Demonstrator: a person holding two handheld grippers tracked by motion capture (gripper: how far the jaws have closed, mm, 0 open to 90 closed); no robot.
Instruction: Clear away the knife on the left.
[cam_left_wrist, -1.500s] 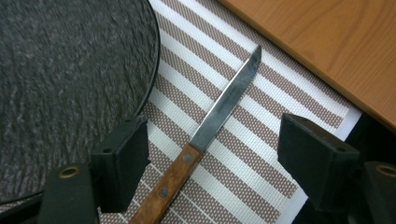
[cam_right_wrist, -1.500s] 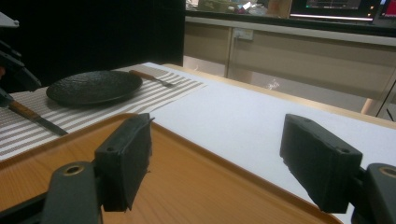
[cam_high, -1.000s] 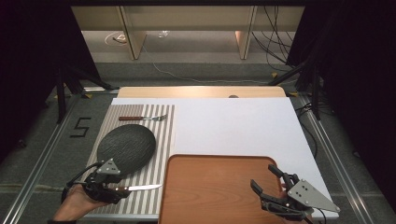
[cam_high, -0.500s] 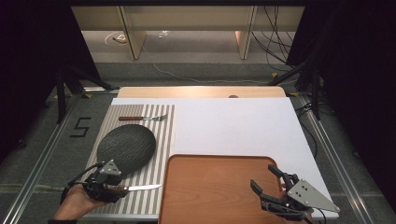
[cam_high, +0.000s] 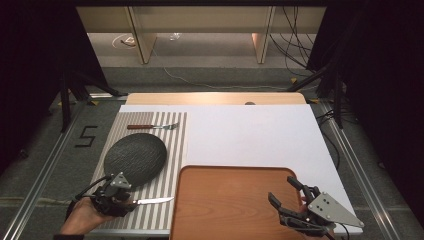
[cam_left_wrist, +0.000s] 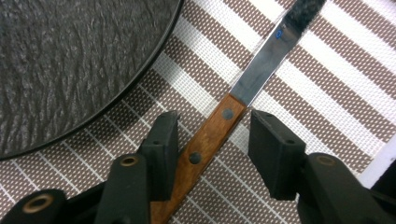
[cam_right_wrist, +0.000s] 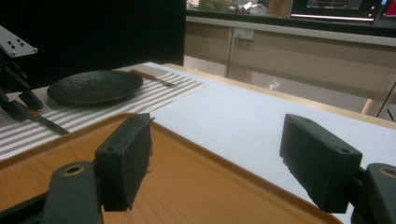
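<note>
A knife (cam_left_wrist: 261, 65) with a wooden handle (cam_left_wrist: 210, 135) lies on the striped placemat (cam_high: 175, 150), just in front of the dark oval plate (cam_high: 135, 159). My left gripper (cam_left_wrist: 215, 119) straddles the handle. Its jaws have just been closing. One pad (cam_left_wrist: 161, 144) is against the wood, while the other (cam_left_wrist: 271, 149) still stands off it. In the high view this left gripper (cam_high: 131, 202) sits at the mat's front left, with the blade (cam_high: 156, 201) pointing right. My right gripper (cam_high: 282, 190) hovers open over the front right of the wooden tray (cam_high: 230, 200), nothing between its pads (cam_right_wrist: 126, 158).
A fork (cam_high: 152, 127) with a wooden handle lies behind the plate at the mat's far end. A white cover (cam_high: 250, 135) spreads over the table beyond the tray. The table's front edge runs close below both hands.
The left gripper has crept a little to the right over the knife handle, so less of the handle shows. The knife, plate and right gripper stand as before.
</note>
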